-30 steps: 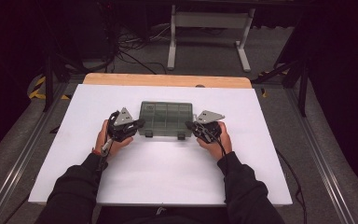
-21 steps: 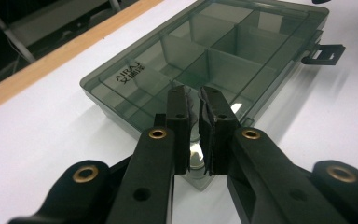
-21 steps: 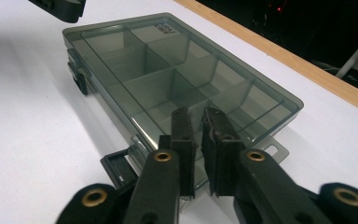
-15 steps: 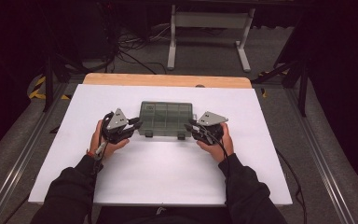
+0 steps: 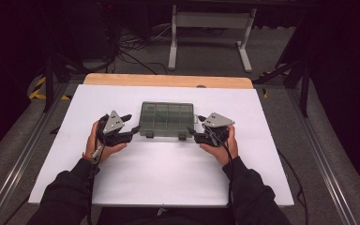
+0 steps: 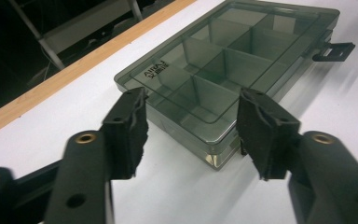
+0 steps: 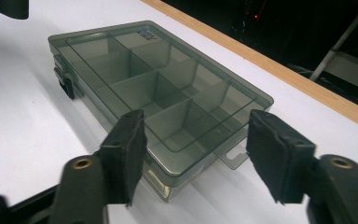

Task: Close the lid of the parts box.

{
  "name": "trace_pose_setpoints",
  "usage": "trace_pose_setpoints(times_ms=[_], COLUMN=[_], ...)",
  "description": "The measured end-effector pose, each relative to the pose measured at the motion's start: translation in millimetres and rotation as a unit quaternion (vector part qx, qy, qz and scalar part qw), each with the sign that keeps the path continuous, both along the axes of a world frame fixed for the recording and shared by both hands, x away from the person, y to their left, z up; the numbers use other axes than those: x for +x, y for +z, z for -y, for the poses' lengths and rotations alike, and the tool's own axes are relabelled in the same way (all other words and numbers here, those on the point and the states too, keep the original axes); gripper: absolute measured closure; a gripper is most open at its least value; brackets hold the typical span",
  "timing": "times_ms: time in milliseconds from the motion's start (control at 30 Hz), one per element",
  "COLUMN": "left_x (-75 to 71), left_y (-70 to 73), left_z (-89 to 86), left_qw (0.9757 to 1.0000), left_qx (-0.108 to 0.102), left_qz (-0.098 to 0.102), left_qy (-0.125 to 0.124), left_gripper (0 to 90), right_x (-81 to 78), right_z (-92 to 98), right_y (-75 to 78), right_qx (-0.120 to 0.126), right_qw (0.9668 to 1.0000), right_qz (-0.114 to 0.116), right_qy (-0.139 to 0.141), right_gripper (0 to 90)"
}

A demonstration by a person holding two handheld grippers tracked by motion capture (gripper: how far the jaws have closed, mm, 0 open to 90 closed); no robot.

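Dark room, grey carpet floor (image 5: 281, 117)

The left gripper (image 5: 130, 125) has just been opening its jaws and now sits slightly back from the left end of the smoky compartment box (image 5: 167, 118), no longer pinching it. The right gripper (image 5: 195, 128) has likewise been opening, its jaws apart at the box's right end; in both gripper views the pads stand clear of the box corners.

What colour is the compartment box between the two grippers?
The compartment box is translucent smoky grey-green; the left gripper view shows it best.
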State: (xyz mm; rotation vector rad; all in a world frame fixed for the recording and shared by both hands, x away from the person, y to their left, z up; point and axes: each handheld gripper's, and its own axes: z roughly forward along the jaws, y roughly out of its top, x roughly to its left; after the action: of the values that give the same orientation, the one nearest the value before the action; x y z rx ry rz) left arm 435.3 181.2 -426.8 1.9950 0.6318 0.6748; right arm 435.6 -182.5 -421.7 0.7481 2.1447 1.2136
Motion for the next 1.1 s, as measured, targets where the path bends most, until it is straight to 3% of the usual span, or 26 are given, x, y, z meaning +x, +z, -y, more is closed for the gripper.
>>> trace_pose_setpoints(times_ms=[100,367,600,867,1100], left_x=[-1.7,-13.9,-22.5,-29.2,-38.5], left_y=[-0.5,-1.7,-5.4,-6.4,-9.9], left_z=[-1.3,-1.5,0.8,0.7,1.8], left_qw=[1.0000,0.9999,0.9997,0.9994,0.9991], left_qx=[-0.007,-0.016,-0.017,-0.024,-0.018], left_qz=[0.002,0.003,-0.001,-0.002,-0.005], left_qy=[-0.002,-0.004,-0.019,-0.024,-0.038], left_gripper=[31.1,18.8,13.9,9.1,7.7], right_x=[-1.1,-8.8,-18.9,-26.7,-34.0], right_z=[-0.2,-0.2,0.5,2.2,2.8], right_y=[-1.0,-0.8,-1.6,-3.0,-5.7], right_qx=[0.003,0.015,0.009,0.010,0.000], right_qw=[0.9999,0.9998,0.9999,0.9999,1.0000], right_qz=[-0.002,-0.004,0.007,0.007,0.006], right_qy=[-0.011,-0.008,-0.007,-0.004,0.002], right_gripper=[23.6,16.7,12.9,7.4,5.3])
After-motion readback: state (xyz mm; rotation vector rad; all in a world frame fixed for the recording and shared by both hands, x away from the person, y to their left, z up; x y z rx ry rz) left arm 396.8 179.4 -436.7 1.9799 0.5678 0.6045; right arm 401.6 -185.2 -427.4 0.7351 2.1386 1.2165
